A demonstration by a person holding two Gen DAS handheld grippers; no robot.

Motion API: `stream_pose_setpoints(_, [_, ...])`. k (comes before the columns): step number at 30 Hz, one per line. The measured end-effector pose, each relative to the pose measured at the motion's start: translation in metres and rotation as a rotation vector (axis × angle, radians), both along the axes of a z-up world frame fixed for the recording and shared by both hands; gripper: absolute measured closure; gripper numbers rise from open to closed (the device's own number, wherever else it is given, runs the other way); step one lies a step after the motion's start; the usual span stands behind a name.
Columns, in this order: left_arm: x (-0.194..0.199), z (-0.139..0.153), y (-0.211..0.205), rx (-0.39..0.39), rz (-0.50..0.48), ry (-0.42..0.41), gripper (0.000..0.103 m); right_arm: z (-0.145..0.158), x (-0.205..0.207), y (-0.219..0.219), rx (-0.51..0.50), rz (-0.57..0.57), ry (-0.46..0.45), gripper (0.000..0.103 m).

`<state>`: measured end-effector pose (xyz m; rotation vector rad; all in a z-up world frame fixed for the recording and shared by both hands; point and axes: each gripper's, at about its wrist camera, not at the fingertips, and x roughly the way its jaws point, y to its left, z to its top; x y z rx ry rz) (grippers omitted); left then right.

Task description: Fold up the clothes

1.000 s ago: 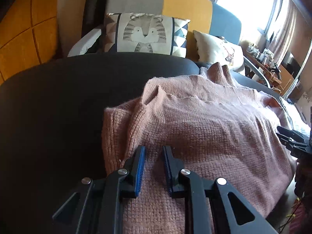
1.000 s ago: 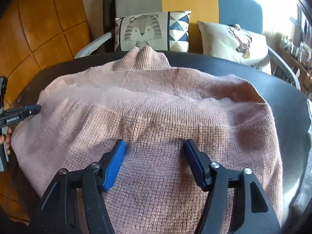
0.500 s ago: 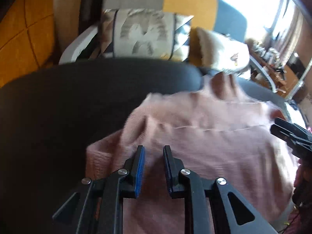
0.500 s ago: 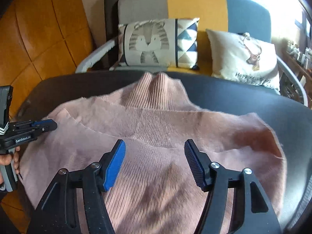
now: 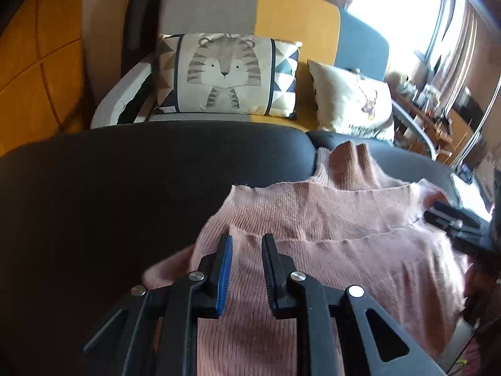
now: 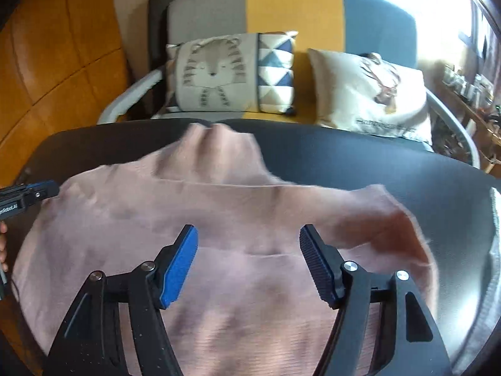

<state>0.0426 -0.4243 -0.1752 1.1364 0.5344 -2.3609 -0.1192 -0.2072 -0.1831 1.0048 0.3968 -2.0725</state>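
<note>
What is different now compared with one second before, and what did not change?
The sweater has slid toward the near edge of the black table: its collar, earlier at the far edge, now lies farther in, with more bare table beyond it. The left gripper and right gripper have pulled back with it. Neither took hold or let go. Jaw openings and the cushions are unchanged.

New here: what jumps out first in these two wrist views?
A pink knit sweater lies spread over the dark table, collar pointing away toward the sofa. Both grippers hover over it with jaws apart: the left gripper near the sweater's left edge, the right gripper over its middle, opened wider. Behind the table, a tiger-print cushion and a cream cushion sit on a grey, yellow and blue sofa.
</note>
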Motion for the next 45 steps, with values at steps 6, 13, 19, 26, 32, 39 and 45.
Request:
stream_pose_setpoints(6, [-0.018,-0.032,-0.017,0.029,0.028,-0.064,0.084,-0.03,-0.038,0.008,0.1,-0.065,-0.041,0.032])
stream_pose_setpoints(13, [-0.011,-0.029,-0.015,0.031,0.015,-0.062,0.083,-0.022,-0.033,0.021,0.047,-0.05,-0.026,0.027])
stream_pose_setpoints(19, [0.043,0.02,0.029,0.012,-0.05,0.039,0.083,0.031,0.034,0.087,-0.1,-0.022,0.078,0.027])
stream_pose_setpoints(26, [0.087,0.009,0.118,-0.005,-0.195,0.016,0.083,0.012,0.107,0.131,-0.061,0.035,0.059,0.027])
stream_pose_setpoints(32, [0.122,-0.034,0.106,0.028,-0.083,0.041,0.083,-0.029,0.084,0.164,-0.032,-0.044,0.018,0.027])
stream_pose_setpoints(39, [0.128,-0.034,0.094,-0.012,-0.051,0.029,0.084,-0.023,0.08,0.165,0.007,-0.068,0.019,0.026])
stream_pose_setpoints(45, [0.119,0.001,0.097,-0.006,-0.013,0.061,0.084,0.015,0.095,0.139,-0.027,-0.035,0.061,0.025])
